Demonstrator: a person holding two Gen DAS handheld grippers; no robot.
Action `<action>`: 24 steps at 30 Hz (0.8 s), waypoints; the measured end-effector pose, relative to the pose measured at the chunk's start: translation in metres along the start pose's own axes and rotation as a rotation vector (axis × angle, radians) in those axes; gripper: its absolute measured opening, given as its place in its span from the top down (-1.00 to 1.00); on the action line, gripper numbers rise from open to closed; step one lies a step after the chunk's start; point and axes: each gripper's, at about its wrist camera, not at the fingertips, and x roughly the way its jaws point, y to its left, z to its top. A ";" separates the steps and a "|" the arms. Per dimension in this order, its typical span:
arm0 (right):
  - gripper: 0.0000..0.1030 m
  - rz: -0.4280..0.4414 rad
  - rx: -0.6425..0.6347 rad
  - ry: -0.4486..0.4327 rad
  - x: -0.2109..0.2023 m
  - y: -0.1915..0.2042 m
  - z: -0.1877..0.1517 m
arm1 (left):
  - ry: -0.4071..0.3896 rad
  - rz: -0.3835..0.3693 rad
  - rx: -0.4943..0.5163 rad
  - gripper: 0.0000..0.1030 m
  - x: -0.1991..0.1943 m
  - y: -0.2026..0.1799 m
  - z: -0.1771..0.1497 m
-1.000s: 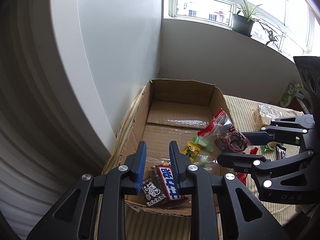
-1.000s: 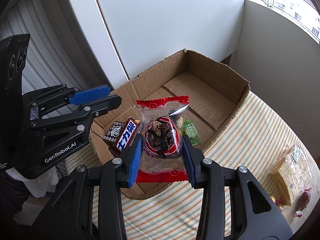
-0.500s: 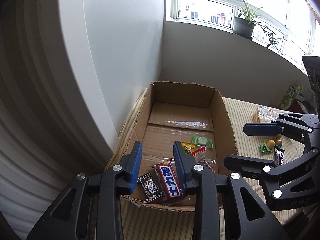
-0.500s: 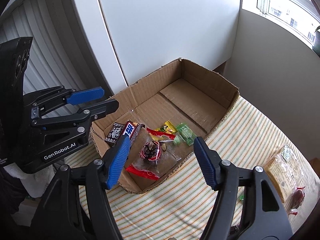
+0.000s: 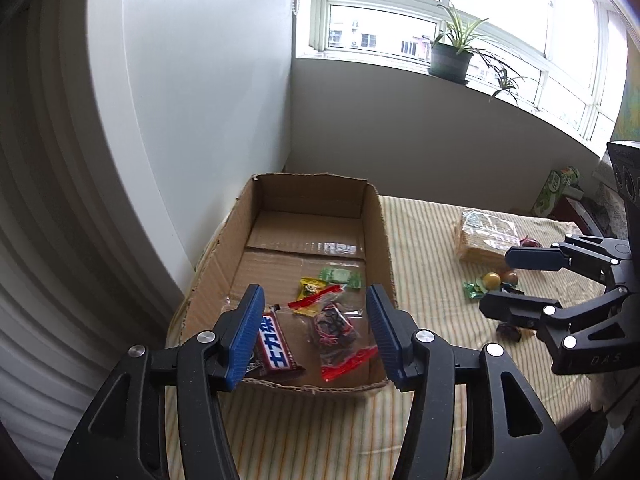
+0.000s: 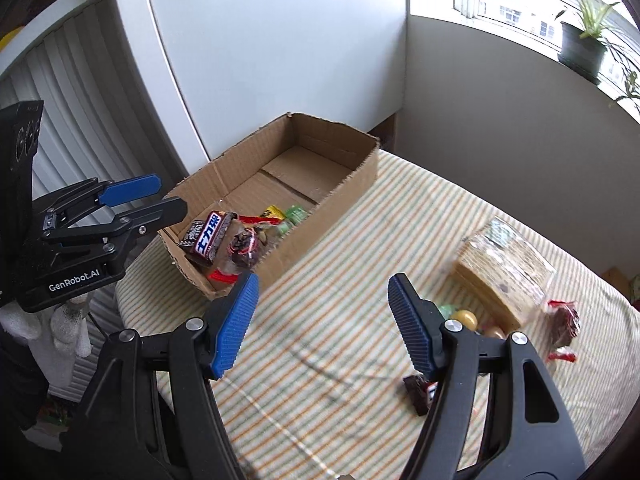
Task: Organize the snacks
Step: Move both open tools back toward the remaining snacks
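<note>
A cardboard box (image 5: 378,240) lies open on the striped cloth. In its near end are a chocolate bar (image 5: 276,346), a red-edged clear packet (image 5: 336,328), a yellow candy (image 5: 310,286) and a green candy (image 5: 340,276). My left gripper (image 5: 313,292) hovers above that end, its jaws opening with nothing gripped. My right gripper (image 6: 323,278) stands open and empty over the cloth, right of the box (image 6: 340,196). Beside it lie a cracker pack (image 6: 508,264), yellow balls (image 6: 464,317), a dark red packet (image 6: 564,322) and a small dark chocolate (image 6: 418,394).
The box stands against a white wall at the table's far left corner. A potted plant (image 5: 448,58) sits on the window sill. A green carton (image 5: 554,192) stands at the far right. A white-gloved hand (image 6: 68,324) holds the left gripper (image 6: 172,195).
The right gripper opened and let the red-edged packet fall into the box, then pulled back to the right over the cloth. The left jaws widened above the chocolate bar and drew back a little.
</note>
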 end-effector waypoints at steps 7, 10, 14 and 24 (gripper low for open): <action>-0.36 -0.077 0.113 -0.038 -0.039 -0.053 -0.029 | -0.007 -0.054 0.007 -0.01 -0.010 -0.026 -0.006; -0.36 -0.099 0.158 -0.046 -0.054 -0.072 -0.043 | -0.004 -0.076 0.016 -0.01 -0.010 -0.038 -0.008; -0.36 -0.118 0.206 -0.053 -0.067 -0.094 -0.061 | 0.007 -0.110 0.029 -0.02 -0.009 -0.057 -0.013; -0.36 -0.111 0.159 0.031 -0.057 -0.110 -0.100 | 0.064 -0.185 0.097 -0.02 0.007 -0.107 -0.025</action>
